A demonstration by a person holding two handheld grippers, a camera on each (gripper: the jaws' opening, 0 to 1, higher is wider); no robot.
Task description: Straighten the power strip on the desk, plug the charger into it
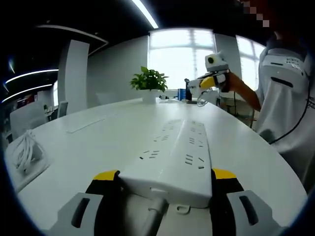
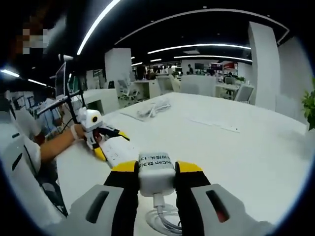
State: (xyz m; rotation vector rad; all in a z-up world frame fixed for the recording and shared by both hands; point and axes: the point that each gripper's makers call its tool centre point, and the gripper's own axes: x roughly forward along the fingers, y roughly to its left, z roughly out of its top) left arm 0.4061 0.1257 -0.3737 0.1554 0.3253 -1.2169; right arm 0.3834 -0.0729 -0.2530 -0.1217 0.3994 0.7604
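The place is an open-plan office. A large white bench (image 1: 98, 142) with a rounded edge takes up the lower half of both views. In the right gripper view, the upper middle shows rows of desks (image 2: 216, 87) with office chairs (image 2: 129, 89), while long strip lights (image 2: 211, 49) curve across a dark ceiling and a square white column (image 2: 263, 64) stands at upper right. A monitor on an arm (image 2: 61, 78) sits at upper left. In the left gripper view, a potted plant (image 1: 149, 83) stands on the bench before bright windows (image 1: 182, 59) at top centre.
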